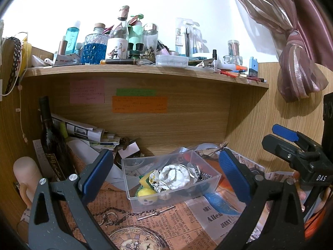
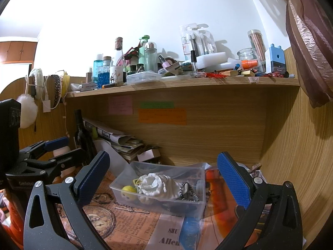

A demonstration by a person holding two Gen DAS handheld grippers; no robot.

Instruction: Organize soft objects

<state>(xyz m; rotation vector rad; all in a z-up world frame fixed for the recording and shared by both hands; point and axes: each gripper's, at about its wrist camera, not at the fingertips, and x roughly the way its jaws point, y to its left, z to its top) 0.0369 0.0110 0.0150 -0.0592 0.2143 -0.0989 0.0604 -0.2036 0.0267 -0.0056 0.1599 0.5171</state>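
I am holding both grippers above the tabletop [image 1: 166, 225], which is lying under newspaper-print paper, and both are pointing toward the clear plastic box [image 1: 208, 187] sitting near the back edge, below the wooden shelf [image 1: 145, 70]. My left gripper [image 1: 166, 175] is standing wide open with nothing between its blue pads, and the box is showing in the gap between them. My right gripper [image 2: 164, 179] is also gaping wide and carrying nothing; it is hanging just beside the left one, on its right. Inside the box, a white drawstring pouch [image 2: 154, 184] is lying in the middle, a yellow soft ball [image 2: 128, 189] is resting against the box's left wall, and a dark beaded piece [image 2: 187, 190] is lying toward the right wall. A dark wine bottle [image 1: 50, 137] is standing at the tabletop's back left corner, beside a stack of papers [image 1: 83, 131]. Pink, green and orange notes [image 1: 139, 104] are sticking to the back panel, and bottles and jars are crowding the shelf above.
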